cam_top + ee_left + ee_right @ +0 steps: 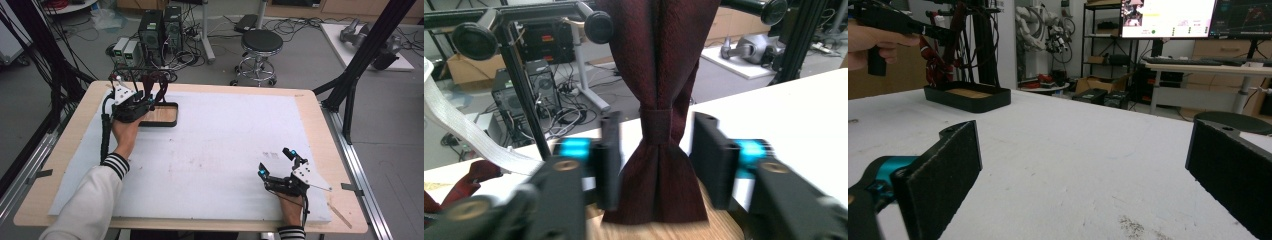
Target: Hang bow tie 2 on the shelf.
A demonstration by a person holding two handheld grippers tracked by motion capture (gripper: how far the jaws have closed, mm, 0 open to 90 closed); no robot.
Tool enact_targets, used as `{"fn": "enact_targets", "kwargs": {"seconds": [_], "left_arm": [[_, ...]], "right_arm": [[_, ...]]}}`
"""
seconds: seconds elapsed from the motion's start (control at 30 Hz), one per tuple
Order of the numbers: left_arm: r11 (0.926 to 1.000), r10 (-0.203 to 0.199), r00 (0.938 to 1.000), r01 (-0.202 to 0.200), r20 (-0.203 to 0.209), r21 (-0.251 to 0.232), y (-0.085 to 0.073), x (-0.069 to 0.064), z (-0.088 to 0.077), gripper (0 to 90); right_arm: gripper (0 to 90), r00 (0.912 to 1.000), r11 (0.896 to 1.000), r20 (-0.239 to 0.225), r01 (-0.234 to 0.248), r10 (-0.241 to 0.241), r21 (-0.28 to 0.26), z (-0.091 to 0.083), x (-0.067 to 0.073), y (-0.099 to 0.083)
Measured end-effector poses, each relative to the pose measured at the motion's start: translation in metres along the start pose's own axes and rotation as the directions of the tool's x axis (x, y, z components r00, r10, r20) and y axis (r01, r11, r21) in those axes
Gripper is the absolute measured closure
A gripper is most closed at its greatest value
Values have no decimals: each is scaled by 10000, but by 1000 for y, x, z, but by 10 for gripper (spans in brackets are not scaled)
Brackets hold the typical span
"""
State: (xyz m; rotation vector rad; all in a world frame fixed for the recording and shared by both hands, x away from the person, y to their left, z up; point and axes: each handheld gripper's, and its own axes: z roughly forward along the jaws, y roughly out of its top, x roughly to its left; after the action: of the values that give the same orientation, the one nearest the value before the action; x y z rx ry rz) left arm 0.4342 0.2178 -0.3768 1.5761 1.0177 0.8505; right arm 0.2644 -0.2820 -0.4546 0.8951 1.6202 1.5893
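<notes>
Blurring left hand-held gripper; curtain top cut off.

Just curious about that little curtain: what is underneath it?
The dark red curtain hangs over a wooden base rimmed by a black tray. Its hem covers the wood directly beneath; the left claw straddles it.

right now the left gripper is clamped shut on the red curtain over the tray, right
Not quite. The left gripper is open: in the left gripper view its pads stand apart from the red curtain, which hangs between them over the tray.
</notes>
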Motion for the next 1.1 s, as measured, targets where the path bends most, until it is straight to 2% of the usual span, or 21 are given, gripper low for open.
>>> {"fn": "enact_targets", "kwargs": {"seconds": [0.1, 0.2, 0.33, 0.4, 0.5, 0.6, 0.67, 0.77, 0.83, 0.87, 0.93, 1.03, 1.1], "left_arm": [[10000, -68, 9997, 67, 243, 35, 0, 1, -1, 288], [10000, 9, 9985, -10, 550, 14, 2, 1, -5, 219], [9993, 305, 9946, -281, 990, -256, 6, 1, -13, 172], [9981, 505, 9897, -453, 1343, -417, 8, 1, -18, 154], [9948, 852, 9815, -742, 1716, -698, 7, 1, -27, 154], [9918, 1046, 9740, -873, 2010, -930, 4, 1, -38, 154], [9906, 1142, 9713, -954, 2087, -979, 1, 1, -43, 154], [9880, 1260, 9623, -998, 2411, -1180, -4, 0, -54, 153], [9838, 1451, 9508, -1090, 2739, -1426, -9, 0, -61, 153], [9811, 1531, 9430, -1093, 2954, -1596, -12, 0, -66, 153], [9770, 1632, 9340, -1081, 3177, -1839, -17, 1, -73, 153], [9723, 1628, 9257, -917, 3414, -2150, -25, 4, -85, 153], [9725, 1599, 9220, -858, 3527, -2167, -30, 6, -92, 153]], "right_arm": [[6, 10000, 10000, 7, 3, -3, -3, 0, 0, 0], [6, 10000, 10000, 14, 16, -16, -1, 0, 0, 0], [6, 10000, 10000, 16, 31, -31, 2, 0, 0, 0], [6, 10000, 10000, -2, -55, 55, 68, 0, 1, 0], [6, 10000, 10000, -11, 58, -58, 40, 0, 1, 0], [6, 10000, 10000, 2, 66, -66, 58, 0, 2, 0], [6, 9999, 9999, 39, 99, -99, 47, 0, 2, 0], [6, 10000, 9999, 23, 74, -74, 70, 0, 2, 0], [6, 9999, 9999, 30, 132, -133, 61, 0, 2, 0], [6, 9999, 9999, 13, 159, -159, 45, 0, 2, 0], [6, 9999, 9998, 45, 144, -145, 120, 0, 3, 0], [6, 9997, 9996, 51, 243, -244, 121, 0, 3, 0], [6, 9997, 9996, 64, 251, -251, 121, 0, 4, 0]]}}
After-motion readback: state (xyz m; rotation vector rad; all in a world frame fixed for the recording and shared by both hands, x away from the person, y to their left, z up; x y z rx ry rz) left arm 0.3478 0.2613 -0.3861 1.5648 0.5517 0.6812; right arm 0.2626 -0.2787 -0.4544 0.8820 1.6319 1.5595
